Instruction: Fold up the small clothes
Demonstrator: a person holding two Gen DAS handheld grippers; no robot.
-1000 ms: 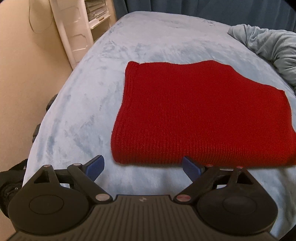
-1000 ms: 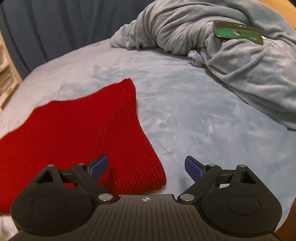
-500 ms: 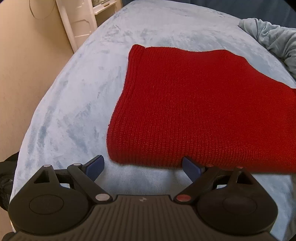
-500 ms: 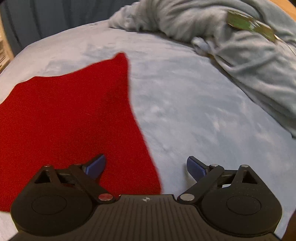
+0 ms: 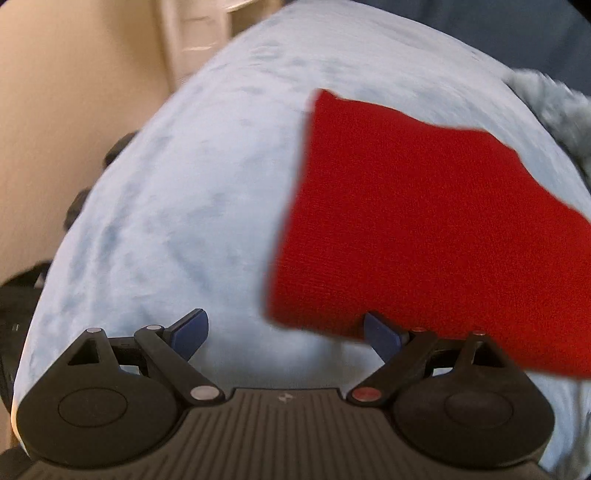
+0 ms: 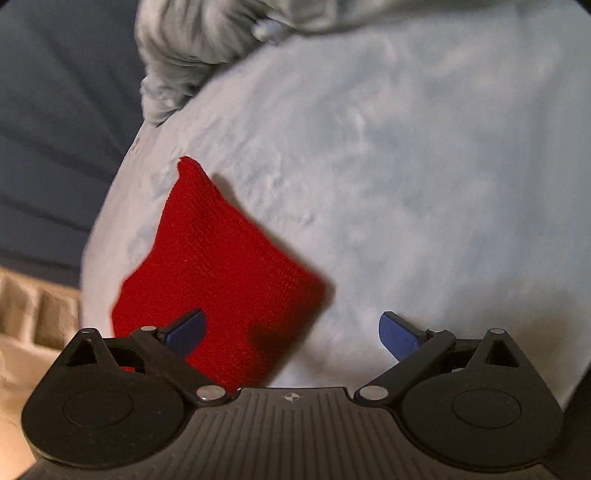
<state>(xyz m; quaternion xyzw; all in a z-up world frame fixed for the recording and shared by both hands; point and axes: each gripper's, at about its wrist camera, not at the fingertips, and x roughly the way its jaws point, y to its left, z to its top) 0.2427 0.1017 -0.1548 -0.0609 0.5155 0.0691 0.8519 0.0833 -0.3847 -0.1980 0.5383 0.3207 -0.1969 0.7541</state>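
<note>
A red knit cloth (image 5: pixel 424 229) lies folded flat on the pale blue bed cover (image 5: pixel 184 192). My left gripper (image 5: pixel 286 332) hangs open just above the cover at the cloth's near left corner. Its right fingertip (image 5: pixel 380 336) overlaps the cloth's near edge, and the left one is over bare cover. In the right wrist view the red cloth (image 6: pixel 221 266) runs out to a corner on the left. My right gripper (image 6: pixel 293 332) is wide and its jaws are opening. The cloth's near edge lies between them and no pad presses on it. Both views are blurred.
A rumpled grey-blue blanket (image 6: pixel 192 48) is heaped at the bed's far side, and the blanket (image 5: pixel 554 103) also shows at the right. A white shelf unit (image 5: pixel 199 33) stands by the beige wall. A dark blue curtain (image 6: pixel 55 129) hangs behind. The bed's edge curves off at the left.
Both grippers have come lower and closer to the bed. The left one slid left, so the cloth now sits to the right. The right one rolled sharply and its jaws spread wider.
</note>
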